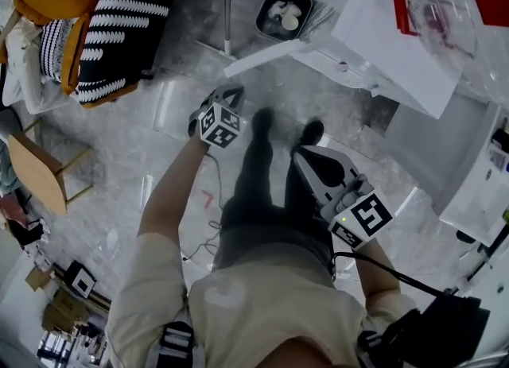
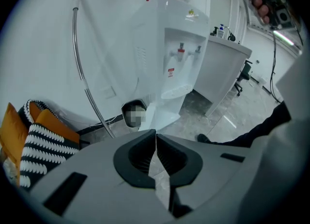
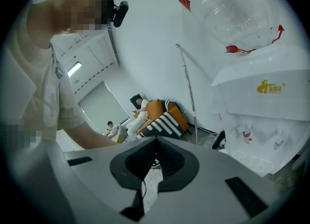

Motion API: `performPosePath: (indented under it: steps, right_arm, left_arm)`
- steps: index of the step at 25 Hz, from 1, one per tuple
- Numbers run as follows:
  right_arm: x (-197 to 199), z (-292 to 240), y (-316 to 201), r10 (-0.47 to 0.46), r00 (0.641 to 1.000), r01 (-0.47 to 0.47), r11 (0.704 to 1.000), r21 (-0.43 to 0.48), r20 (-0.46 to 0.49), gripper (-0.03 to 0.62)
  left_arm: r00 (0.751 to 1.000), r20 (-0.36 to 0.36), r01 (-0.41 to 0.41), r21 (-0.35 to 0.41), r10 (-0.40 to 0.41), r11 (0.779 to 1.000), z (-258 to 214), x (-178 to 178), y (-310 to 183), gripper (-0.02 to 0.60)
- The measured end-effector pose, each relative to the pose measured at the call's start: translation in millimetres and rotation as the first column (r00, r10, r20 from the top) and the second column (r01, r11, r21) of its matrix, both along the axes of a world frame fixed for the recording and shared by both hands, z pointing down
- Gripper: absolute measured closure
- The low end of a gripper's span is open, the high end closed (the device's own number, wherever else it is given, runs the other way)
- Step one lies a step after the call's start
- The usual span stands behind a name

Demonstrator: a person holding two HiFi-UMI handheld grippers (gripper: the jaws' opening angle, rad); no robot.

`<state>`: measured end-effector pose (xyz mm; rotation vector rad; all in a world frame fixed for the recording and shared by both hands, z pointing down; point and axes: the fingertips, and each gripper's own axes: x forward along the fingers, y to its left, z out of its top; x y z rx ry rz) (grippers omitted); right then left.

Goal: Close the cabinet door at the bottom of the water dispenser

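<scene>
The white water dispenser (image 1: pixel 390 40) stands at the upper right with a clear bottle (image 1: pixel 437 5) on top. Its bottom cabinet door (image 1: pixel 270 55) stands open, swung out over the floor. In the left gripper view the dispenser (image 2: pixel 172 53) is straight ahead, with the open door (image 2: pixel 162 115) at its foot. My left gripper (image 1: pixel 229 94) (image 2: pixel 155 134) is shut and holds nothing, a short way off the door. My right gripper (image 1: pixel 302 153) (image 3: pixel 155 141) is also shut and holds nothing, beside the dispenser (image 3: pixel 266 112).
A dark bin (image 1: pixel 285 10) sits on the floor behind the door, next to a thin metal pole (image 1: pixel 227 5). An orange chair with striped cushions (image 1: pixel 119 25) is at the upper left, a wooden stool (image 1: pixel 40 172) at the left. A white counter (image 2: pixel 225 68) stands right of the dispenser.
</scene>
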<state>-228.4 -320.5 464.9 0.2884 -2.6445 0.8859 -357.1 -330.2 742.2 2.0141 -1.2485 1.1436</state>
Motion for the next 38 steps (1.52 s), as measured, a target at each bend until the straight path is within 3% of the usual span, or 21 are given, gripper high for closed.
performPosePath:
  steps: [3, 4, 6, 12, 21, 31, 38]
  right_arm:
    - [-4.7, 13.2, 4.0, -0.005, 1.0, 0.005, 1.0, -0.004, -0.011, 0.583]
    - [-6.1, 18.2, 5.7, -0.006, 1.0, 0.006, 1.0, -0.01, -0.013, 0.583]
    - [-9.2, 28.3, 8.1, -0.009, 1.0, 0.009, 1.0, -0.025, -0.011, 0.583]
    - [-18.0, 40.2, 3.0, 0.001, 1.0, -0.001, 0.999, -0.039, -0.004, 0.583]
    - [-6.7, 79.7, 5.3, -0.005, 0.996, -0.002, 0.997, -0.078, -0.086, 0.583]
    - [4.7, 107.0, 4.1, -0.011, 0.993, -0.003, 0.994, -0.113, -0.118, 0.583]
    - [12.9, 113.7, 9.9, -0.02, 0.99, 0.002, 0.991, -0.134, -0.137, 0.583]
  left_arm:
    - [1.0, 0.018, 0.01, -0.023, -0.01, 1.0, 24.4, -11.7, 3.7, 0.586]
    - [1.0, 0.016, 0.015, -0.036, -0.015, 0.999, 33.0, -14.6, 4.4, 0.563]
    - [1.0, 0.007, 0.03, -0.062, -0.03, 0.998, 50.1, -19.8, 4.1, 0.445]
    - [0.998, 0.049, 0.04, -0.118, -0.035, 0.992, 91.2, -38.2, -13.5, 0.359]
    - [0.993, 0.114, 0.047, -0.277, -0.016, 0.96, 167.3, -52.5, -22.1, 0.35]
    - [0.988, 0.152, 0.056, -0.333, -0.005, 0.941, 212.3, -59.3, -27.4, 0.35]
    - [0.986, 0.141, 0.128, -0.349, -0.083, 0.928, 220.4, -60.0, -17.7, 0.351]
